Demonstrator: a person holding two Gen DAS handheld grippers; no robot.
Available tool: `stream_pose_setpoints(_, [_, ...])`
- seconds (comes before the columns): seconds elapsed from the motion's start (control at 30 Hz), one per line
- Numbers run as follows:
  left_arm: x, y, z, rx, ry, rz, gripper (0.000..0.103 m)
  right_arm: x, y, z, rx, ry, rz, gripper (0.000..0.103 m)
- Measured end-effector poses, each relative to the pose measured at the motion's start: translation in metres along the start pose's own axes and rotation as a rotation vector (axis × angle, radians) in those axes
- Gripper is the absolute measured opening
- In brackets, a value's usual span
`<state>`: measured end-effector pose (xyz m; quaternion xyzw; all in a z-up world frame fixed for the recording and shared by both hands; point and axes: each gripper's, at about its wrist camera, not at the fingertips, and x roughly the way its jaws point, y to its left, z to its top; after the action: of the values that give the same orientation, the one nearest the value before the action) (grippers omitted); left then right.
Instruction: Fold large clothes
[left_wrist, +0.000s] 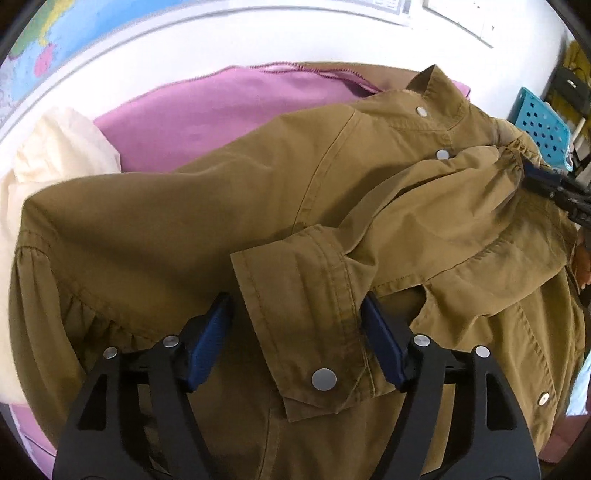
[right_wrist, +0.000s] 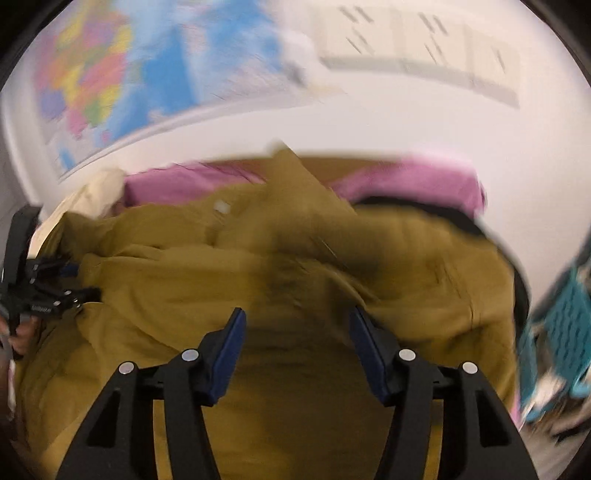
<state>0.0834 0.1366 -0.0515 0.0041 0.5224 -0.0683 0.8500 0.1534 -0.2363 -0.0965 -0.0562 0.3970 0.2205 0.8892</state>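
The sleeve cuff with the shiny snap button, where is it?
In the left wrist view, the olive-brown sleeve cuff lies low in the middle, between the open left gripper fingers, atop the olive-brown jacket.

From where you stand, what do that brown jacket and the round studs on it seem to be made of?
The olive-brown jacket looks like matte woven cotton or canvas: soft creases, stitched seams, no sheen. The snap studs look like polished metal, silvery and reflecting light, though coated plastic can't be ruled out.
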Motion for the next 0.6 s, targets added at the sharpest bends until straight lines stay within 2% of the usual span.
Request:
stream_pose_setpoints(0.1, [0.0,-0.003,-0.001,-0.025,0.009,0.002,0.077,0.023,-0.011,-0.007,-0.002,0.082,-0.041,0.052])
stream_pose_setpoints(0.17, [-0.016,-0.004,-0.009,-0.012,-0.017,0.016,0.08,0.017,-0.006,-0.007,-0.009,0.072,-0.06,0.053])
stream_pose_setpoints(0.3, [-0.069,0.0,-0.031,0.025,-0.127,0.053,0.084,-0.009,0.02,-0.003,-0.044,0.009,-0.035,0.056])
stream_pose_setpoints(0.37, [-0.096,0.007,-0.045,0.031,-0.18,0.08,0.09,-0.022,0.043,0.002,-0.085,-0.023,0.004,0.061])
stream_pose_setpoints(0.43, [-0.117,0.017,-0.06,0.013,-0.211,0.098,0.091,-0.032,0.073,0.005,-0.136,-0.047,0.084,0.065])
stream_pose_setpoints(0.5, [-0.13,0.028,-0.078,-0.02,-0.213,0.123,0.091,-0.032,0.107,0.004,-0.207,-0.048,0.145,0.065])
stream_pose_setpoints(0.6, [-0.127,0.035,-0.097,-0.052,-0.184,0.147,0.091,-0.017,0.155,0.002,-0.282,-0.009,0.248,0.065])
